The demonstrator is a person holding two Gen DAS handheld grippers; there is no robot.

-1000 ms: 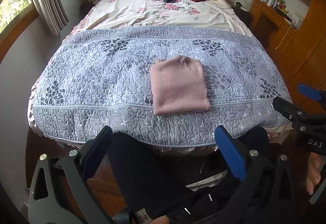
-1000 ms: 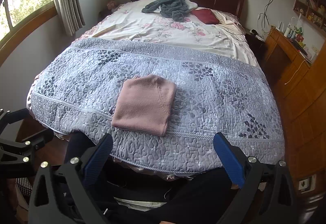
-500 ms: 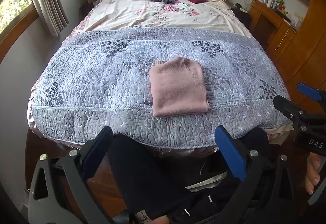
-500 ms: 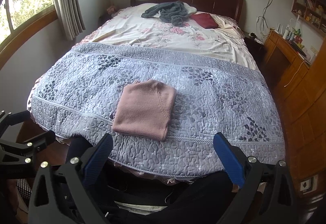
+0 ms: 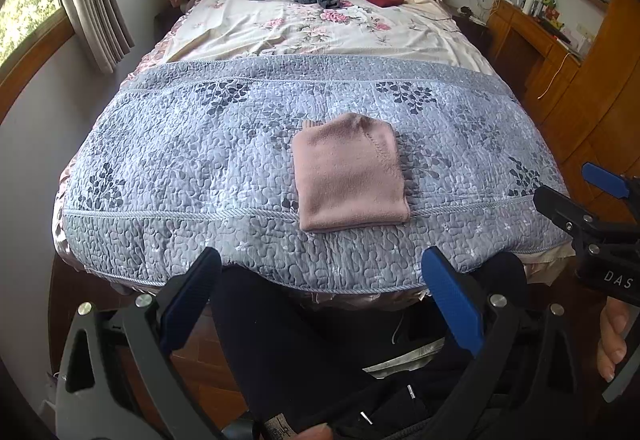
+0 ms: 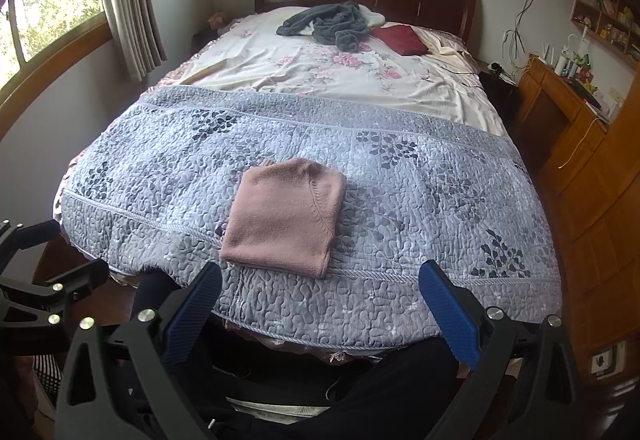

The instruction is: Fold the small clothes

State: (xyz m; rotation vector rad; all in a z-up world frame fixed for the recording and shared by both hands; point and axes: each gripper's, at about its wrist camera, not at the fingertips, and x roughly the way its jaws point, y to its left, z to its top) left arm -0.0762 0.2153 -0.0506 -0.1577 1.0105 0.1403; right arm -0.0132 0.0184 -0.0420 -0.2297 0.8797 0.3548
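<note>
Hand (image 5: 612,340) cut by right edge; shelf items (image 6: 608,15) too small to identify; folded garment (image 5: 348,171) underside hidden.

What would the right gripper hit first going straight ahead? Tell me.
Probably the quilt, beside the folded pink garment. The right gripper is open and held off the bed's foot, aimed at the bed, with nothing between; depth is uncertain in the fisheye view.

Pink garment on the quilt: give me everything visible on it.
The pink garment is a soft, fine-knit piece, folded into a compact, roughly square stack with a curved stitched seam across its top layer and a ribbed edge peeking out at the far corner. It lies flat near the foot edge of the blue-grey quilt, its near edge on the corded trim line. Nothing else touches it; both grippers are clear of it.
</note>
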